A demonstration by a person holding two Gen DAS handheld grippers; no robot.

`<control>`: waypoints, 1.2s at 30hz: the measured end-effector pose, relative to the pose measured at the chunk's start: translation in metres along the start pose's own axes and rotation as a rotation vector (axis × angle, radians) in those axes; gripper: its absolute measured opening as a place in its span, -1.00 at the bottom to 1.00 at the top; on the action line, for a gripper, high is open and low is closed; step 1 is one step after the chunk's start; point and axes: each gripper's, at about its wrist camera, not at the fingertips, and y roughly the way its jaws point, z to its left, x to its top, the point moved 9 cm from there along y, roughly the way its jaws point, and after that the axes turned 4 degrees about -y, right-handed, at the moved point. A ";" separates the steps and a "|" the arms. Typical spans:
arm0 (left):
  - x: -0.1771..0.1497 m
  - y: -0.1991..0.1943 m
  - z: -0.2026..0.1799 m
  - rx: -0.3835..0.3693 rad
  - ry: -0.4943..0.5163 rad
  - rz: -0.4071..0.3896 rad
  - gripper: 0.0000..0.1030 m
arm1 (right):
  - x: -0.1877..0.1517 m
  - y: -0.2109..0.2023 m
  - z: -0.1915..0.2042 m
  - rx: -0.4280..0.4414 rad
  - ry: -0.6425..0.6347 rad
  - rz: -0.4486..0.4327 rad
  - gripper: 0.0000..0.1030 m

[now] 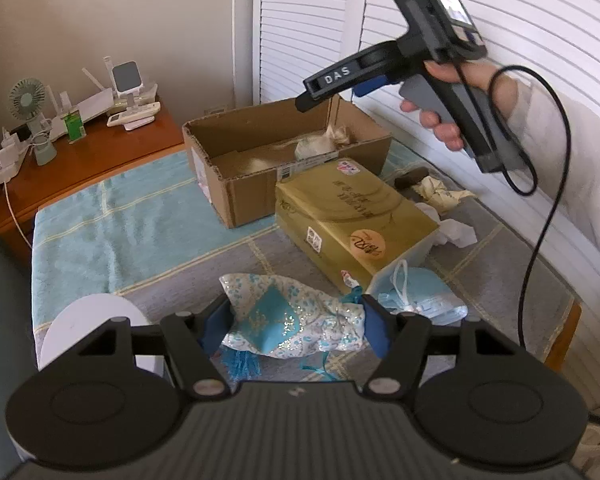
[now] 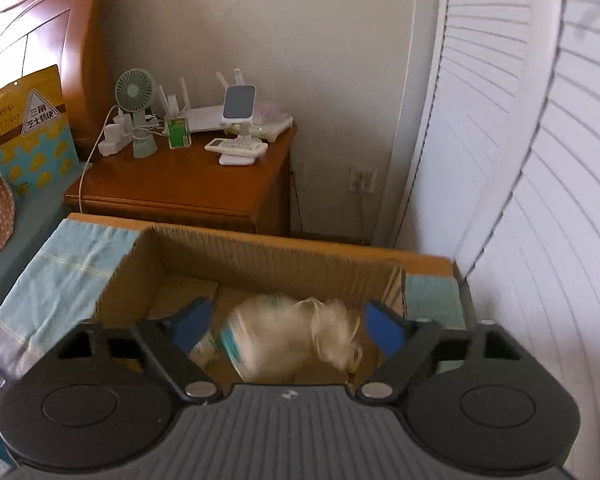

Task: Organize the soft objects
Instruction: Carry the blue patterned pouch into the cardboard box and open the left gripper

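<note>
Right gripper [image 2: 286, 326] hangs above an open cardboard box [image 2: 260, 252], blue finger pads [image 2: 382, 326] spread apart. Inside the box lies a blurred cream pouch [image 2: 284, 344]. Behind stands a wooden nightstand [image 2: 188, 188] bearing a small green fan [image 2: 136, 92].

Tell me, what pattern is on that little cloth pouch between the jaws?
The pouch is white with small blue florals, turquoise patches and silvery glitter, clearest in the left wrist view.

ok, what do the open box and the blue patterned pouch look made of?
Open box: corrugated cardboard, matte brown; fluting shows along the cut rim. Pouch: soft woven fabric, probably brocade-like; it creases and glints with metallic thread, tassels below. Exact fibre unclear.
</note>
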 end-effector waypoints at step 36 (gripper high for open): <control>0.172 0.096 -0.010 0.074 0.008 -0.002 0.31 | -0.127 -0.129 -0.001 -0.119 0.024 -0.093 1.00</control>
